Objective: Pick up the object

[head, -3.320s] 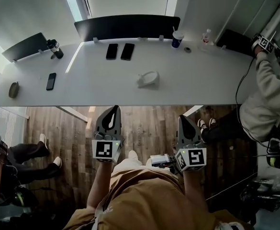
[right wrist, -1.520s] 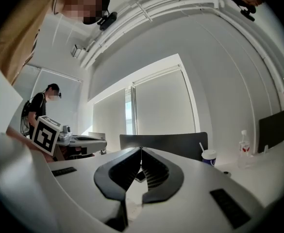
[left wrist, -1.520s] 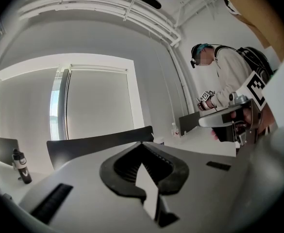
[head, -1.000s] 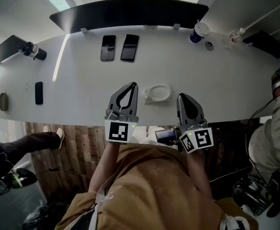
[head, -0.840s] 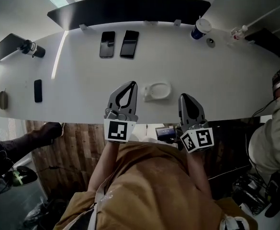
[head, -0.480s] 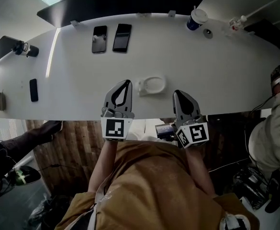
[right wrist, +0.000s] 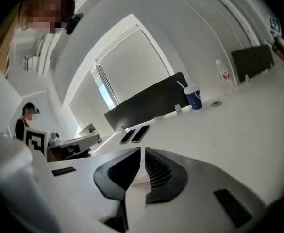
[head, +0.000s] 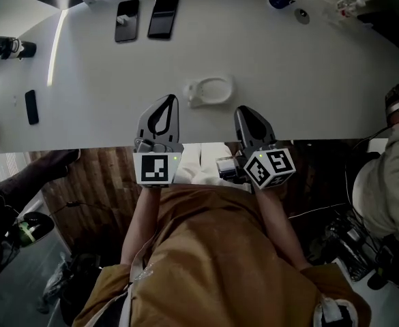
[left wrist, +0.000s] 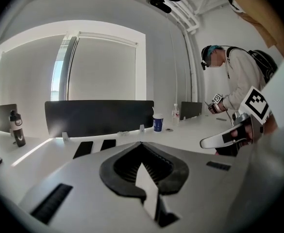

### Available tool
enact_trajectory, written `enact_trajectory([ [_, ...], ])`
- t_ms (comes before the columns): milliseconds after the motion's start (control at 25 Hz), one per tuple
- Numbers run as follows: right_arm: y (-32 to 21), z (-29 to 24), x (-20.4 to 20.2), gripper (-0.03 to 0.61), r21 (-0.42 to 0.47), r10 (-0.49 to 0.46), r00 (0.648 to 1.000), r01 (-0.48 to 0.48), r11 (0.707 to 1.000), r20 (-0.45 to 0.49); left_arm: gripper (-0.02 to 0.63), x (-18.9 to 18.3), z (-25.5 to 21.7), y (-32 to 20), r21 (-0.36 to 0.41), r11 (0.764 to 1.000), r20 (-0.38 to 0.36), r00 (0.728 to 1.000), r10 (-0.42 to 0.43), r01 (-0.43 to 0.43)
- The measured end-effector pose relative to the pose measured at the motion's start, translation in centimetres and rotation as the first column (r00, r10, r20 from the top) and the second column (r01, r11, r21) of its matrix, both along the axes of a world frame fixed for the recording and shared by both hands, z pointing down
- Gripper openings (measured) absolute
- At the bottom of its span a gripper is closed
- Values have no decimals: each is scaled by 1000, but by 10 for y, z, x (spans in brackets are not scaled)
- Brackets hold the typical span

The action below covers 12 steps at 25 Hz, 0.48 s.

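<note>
As jaws meet, left tool (head: 170, 99) and right tool (head: 243, 110) hold nothing.

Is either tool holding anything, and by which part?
Nothing is held. The left tool and right tool both have jaws shut and empty; the white object lies untouched on the table.

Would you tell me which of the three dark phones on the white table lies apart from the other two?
The lone phone at the left end of the table; the other two phones lie side by side near its far edge.
</note>
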State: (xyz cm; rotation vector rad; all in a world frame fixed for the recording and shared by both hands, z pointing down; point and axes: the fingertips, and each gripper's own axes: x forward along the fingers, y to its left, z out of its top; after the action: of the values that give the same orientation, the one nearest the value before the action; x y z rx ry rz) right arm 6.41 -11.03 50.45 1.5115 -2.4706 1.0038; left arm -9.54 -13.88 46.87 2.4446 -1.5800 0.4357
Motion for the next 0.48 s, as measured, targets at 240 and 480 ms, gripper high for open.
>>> enact_trajectory([
  [240, 10, 25, -12, 14, -139, 18, 988, 4, 990, 154, 8, 0, 9, 2, -17, 1000, -8, 1000, -5, 5],
  [480, 15, 50, -28, 76, -202, -39, 988, 70, 977, 150, 8, 4, 8, -2, -13, 1000, -20, 1000, 1, -1],
])
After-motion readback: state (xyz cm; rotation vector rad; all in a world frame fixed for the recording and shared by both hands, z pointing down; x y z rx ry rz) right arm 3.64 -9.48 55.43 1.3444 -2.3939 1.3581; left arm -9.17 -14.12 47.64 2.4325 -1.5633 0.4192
